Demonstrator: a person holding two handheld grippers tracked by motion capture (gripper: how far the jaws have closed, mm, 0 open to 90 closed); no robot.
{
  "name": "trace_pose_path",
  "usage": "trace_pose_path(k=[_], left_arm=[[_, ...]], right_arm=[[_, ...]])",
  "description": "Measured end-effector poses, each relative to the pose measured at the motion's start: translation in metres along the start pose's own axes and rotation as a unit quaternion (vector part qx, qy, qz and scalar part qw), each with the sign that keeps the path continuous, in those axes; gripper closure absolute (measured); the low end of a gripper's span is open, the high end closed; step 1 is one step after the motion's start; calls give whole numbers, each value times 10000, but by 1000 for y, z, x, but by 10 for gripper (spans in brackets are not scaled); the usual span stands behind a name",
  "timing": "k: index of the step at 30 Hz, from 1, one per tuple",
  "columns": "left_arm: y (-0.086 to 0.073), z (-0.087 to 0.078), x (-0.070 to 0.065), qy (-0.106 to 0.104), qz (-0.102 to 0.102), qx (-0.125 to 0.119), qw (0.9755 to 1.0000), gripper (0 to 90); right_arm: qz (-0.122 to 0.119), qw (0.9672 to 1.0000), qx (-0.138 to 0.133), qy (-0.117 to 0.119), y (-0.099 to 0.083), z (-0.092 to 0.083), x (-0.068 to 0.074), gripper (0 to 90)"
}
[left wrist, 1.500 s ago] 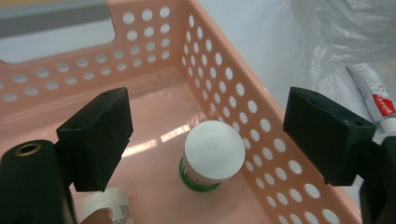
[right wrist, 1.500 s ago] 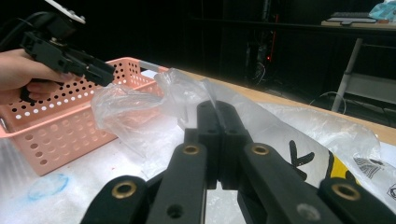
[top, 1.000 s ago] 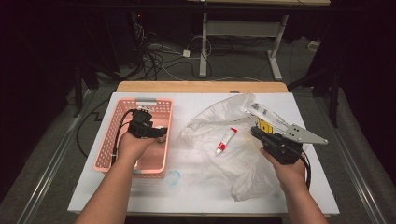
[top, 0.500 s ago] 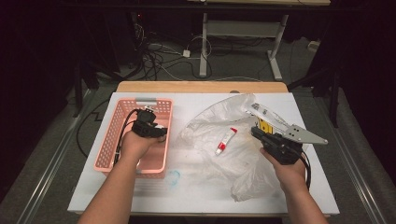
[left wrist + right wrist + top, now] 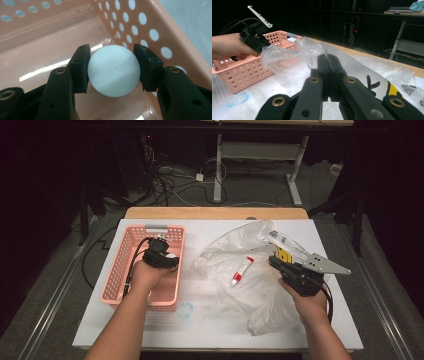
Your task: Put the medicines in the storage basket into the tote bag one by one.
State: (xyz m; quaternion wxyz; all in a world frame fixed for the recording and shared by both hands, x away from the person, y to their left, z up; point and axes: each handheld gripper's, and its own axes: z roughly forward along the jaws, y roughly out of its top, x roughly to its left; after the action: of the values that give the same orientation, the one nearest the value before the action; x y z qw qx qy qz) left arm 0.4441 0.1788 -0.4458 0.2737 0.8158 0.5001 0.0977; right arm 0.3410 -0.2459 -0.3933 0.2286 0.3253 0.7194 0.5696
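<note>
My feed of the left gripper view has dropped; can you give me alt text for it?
The left gripper has a white ball between its two black jaws, which have just been closing and now touch it on both sides. It is inside the pink perforated basket, just above the glossy floor and close to a side wall.

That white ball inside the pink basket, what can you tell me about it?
The smooth white ball is round and matte, plastic by its look, with one tiny dimple on its face. It sits low inside the pink perforated plastic basket, near the side wall. The left gripper has just been closing on it: a black pad presses on each flank. Whether the ball rests on the glossy floor cannot be told.
</note>
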Motion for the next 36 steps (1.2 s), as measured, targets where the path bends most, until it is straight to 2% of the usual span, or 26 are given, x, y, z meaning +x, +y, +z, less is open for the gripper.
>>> trace_pose_path(k=[6,15,22,29,33,35,36], left_arm=[[0,-4,1,23,-41,-60,10000,486],[-4,-25,5,20,-159,-290,9995,486],[-13,-42,-2,-60,-41,-559,9984,485],[-24,-60,-16,-167,10,-892,9959,485],[-28,-67,-22,-195,97,-987,9949,486],[-32,-72,-27,-271,121,-1131,9931,486],[-32,-72,-27,-271,121,-1131,9931,486]], right_arm=[[-3,10000,-9,-6,0,0,0,900],[-17,10000,-7,-10,0,0,-1,900],[-43,10000,0,-5,0,0,0,900],[-38,10000,-21,0,1,-1,1,900],[-54,10000,-11,2,1,-1,1,900],[-59,10000,-4,1,1,0,1,900],[-59,10000,-4,1,1,0,1,900]])
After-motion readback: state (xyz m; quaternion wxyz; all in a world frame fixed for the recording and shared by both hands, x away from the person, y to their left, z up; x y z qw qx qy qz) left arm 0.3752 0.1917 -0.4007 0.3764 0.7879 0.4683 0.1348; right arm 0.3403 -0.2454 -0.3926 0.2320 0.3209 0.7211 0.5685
